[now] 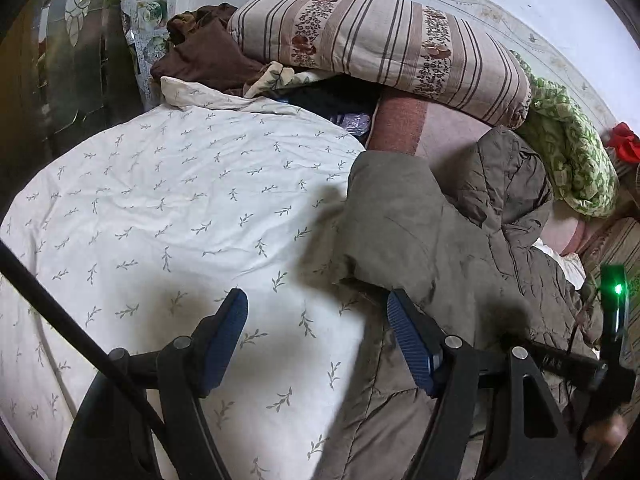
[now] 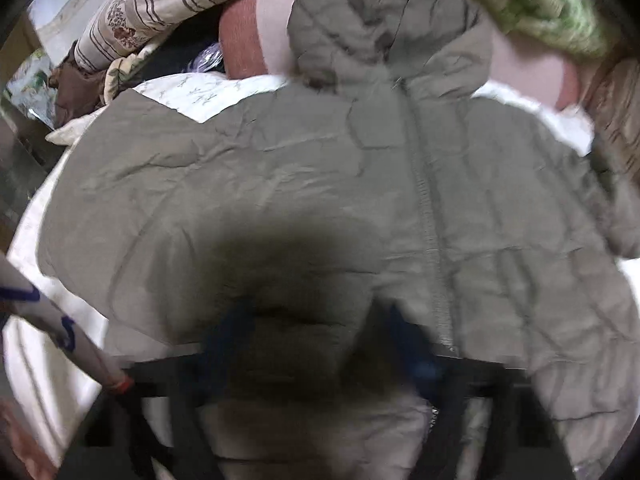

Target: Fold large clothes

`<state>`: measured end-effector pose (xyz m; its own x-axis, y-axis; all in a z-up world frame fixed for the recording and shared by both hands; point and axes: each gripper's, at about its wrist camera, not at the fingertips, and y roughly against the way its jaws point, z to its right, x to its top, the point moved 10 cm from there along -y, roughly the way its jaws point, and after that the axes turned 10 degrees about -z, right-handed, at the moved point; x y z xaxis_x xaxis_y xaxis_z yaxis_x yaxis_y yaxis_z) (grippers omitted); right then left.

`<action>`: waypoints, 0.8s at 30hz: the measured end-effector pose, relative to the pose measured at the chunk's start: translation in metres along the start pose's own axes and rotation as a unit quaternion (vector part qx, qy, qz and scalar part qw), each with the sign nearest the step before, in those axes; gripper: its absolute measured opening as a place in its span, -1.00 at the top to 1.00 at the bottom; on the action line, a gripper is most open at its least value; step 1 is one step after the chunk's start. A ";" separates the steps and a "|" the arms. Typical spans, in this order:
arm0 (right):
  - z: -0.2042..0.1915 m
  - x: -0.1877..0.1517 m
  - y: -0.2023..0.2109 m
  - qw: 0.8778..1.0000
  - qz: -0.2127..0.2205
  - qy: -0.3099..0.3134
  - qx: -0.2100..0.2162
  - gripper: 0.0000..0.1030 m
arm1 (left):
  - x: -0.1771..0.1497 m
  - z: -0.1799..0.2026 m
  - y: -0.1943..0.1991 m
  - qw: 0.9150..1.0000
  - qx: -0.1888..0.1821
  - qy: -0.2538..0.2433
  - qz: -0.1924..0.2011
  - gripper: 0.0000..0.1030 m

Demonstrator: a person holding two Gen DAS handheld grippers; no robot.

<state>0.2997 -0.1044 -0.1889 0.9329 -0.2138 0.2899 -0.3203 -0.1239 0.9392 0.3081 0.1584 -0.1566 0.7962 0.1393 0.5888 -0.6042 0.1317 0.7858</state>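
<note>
Olive quilted hooded jacket (image 2: 400, 184) lies spread on the leaf-print duvet (image 1: 160, 200), hood toward 12 o'clock.
Left gripper (image 1: 316, 328) gapes empty at its sleeve edge; right gripper (image 2: 320, 344) blurred, closure indeterminate: puffy fabric may slip, spoiling the fold.

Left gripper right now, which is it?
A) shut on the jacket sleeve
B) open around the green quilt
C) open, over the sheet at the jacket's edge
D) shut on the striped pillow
C. In the left wrist view the left gripper has its blue pads spread wide apart with nothing between them, above the leaf-print sheet, and its right finger sits at the edge of the olive jacket.
</note>
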 end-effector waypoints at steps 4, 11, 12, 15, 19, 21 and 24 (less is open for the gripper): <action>0.011 0.012 0.025 1.000 0.016 -0.001 0.007 0.78 | -0.003 0.006 -0.001 1.000 0.010 -0.011 0.000 -0.39; 0.101 0.036 0.071 0.993 0.064 -0.044 -0.086 0.87 | -0.012 0.029 -0.008 0.999 0.013 -0.039 -0.010 -0.39; 0.117 0.039 0.072 0.991 0.067 -0.054 -0.103 0.87 | -0.013 0.032 -0.010 0.999 0.014 -0.045 -0.012 -0.39; 0.166 0.045 0.072 0.982 0.065 -0.078 -0.158 0.87 | -0.020 0.044 -0.018 0.997 0.021 -0.065 -0.021 -0.39; 0.222 0.045 0.053 0.971 0.045 -0.106 -0.208 0.89 | -0.030 0.058 -0.032 0.995 0.028 -0.089 -0.038 -0.39; 0.240 0.046 0.039 0.969 0.038 -0.120 -0.215 0.89 | -0.035 0.064 -0.041 0.993 0.032 -0.100 -0.050 -0.39; 0.260 0.045 0.012 0.968 0.014 -0.139 -0.210 0.89 | -0.042 0.070 -0.054 0.991 0.035 -0.110 -0.069 -0.39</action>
<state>0.2950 -0.3675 -0.2128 0.8259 -0.4710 0.3099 -0.1947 0.2777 0.9407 0.3095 0.0768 -0.2103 0.8630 -0.0945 0.4963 -0.4921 0.0650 0.8681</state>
